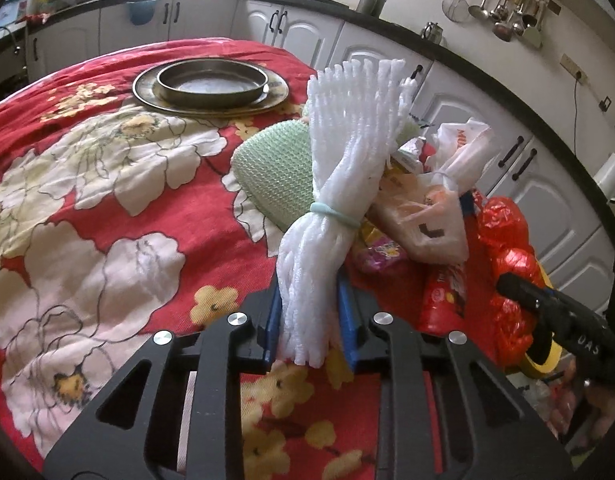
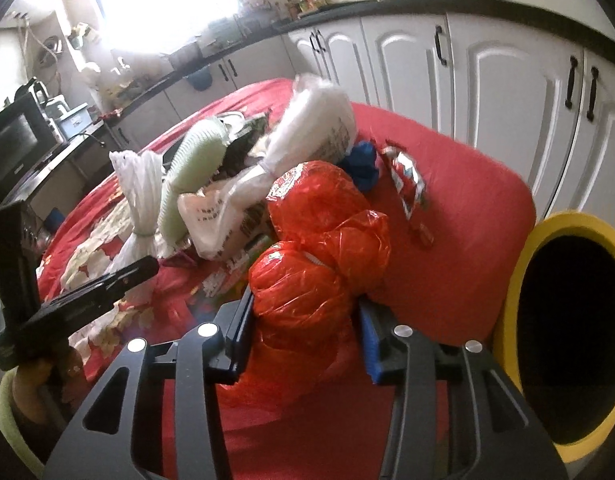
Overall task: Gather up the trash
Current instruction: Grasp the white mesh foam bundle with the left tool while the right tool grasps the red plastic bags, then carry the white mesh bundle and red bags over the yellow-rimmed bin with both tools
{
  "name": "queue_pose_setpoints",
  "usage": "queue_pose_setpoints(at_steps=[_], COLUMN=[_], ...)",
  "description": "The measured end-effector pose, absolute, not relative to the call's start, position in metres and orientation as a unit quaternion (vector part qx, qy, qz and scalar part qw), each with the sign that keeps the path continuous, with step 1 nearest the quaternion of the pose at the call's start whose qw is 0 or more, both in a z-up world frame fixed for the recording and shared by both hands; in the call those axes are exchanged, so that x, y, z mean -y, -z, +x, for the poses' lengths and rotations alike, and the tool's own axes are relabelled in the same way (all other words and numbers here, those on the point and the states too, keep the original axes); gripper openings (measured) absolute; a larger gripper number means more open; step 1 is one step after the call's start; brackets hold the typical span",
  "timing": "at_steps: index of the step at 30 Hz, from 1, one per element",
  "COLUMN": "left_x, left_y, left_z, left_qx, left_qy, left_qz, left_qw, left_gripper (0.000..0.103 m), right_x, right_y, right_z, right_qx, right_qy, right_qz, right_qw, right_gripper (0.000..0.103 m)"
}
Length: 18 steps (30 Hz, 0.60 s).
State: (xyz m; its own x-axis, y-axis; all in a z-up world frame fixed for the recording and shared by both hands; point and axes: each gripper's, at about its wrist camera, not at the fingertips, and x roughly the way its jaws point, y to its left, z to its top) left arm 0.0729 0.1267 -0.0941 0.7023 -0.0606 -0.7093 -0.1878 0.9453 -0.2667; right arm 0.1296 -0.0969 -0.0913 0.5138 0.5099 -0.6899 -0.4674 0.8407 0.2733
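Observation:
My left gripper (image 1: 309, 320) is shut on the lower end of a white foam-net bundle (image 1: 347, 152) tied with a pale green band; the bundle stands upright between the blue pads. In the right wrist view the same white foam-net bundle (image 2: 141, 188) shows at the left. My right gripper (image 2: 307, 332) has its blue pads pressed on both sides of a crumpled red plastic bag (image 2: 307, 292). Behind both lies a trash heap: a green foam net (image 1: 275, 168), white printed plastic bags (image 1: 427, 208), snack wrappers (image 2: 407, 188). A yellow-rimmed bin (image 2: 507, 320) gapes dark at the right.
A red floral cloth (image 1: 107, 200) covers the table. Stacked metal plates (image 1: 211, 84) sit at its far side. White cabinets with black handles (image 2: 487, 80) run close behind the table. A person's hand in a yellow-green sleeve (image 2: 27, 392) holds the left gripper.

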Motion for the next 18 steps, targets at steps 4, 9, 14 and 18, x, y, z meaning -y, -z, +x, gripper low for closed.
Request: queue_pose_setpoints(at_steps=[4, 9, 14, 18], left_x=[-0.125, -0.116, -0.097, -0.079], left_y=[0.079, 0.061, 0.045, 0.032], left_z=[0.063, 0.059, 0.064, 0.073], left_qx=[-0.369, -0.352, -0.339, -0.331], left_qy=[-0.032, -0.017, 0.005, 0.024], left_qz=[-0.159, -0.158, -0.144, -0.129], left_qw=[0.915, 0.922, 0.93, 0.934], left_gripper=[0.018, 0.018, 0.018, 0.018], right_x=[0.1, 0.106, 0.118, 0.139], right_y=[0.077, 0.06, 0.045, 0.032], right_z=[0.122, 0.117, 0.114, 0.113], right_qx=[-0.38, -0.356, -0.334, -0.317], right_qy=[-0.29, -0.295, -0.292, -0.279], right_qz=[0.014, 0.01, 0.01, 0.015], right_qw=[0.878, 0.886, 0.896, 0.906], right_gripper=[0.042, 0.042, 0.042, 0.042])
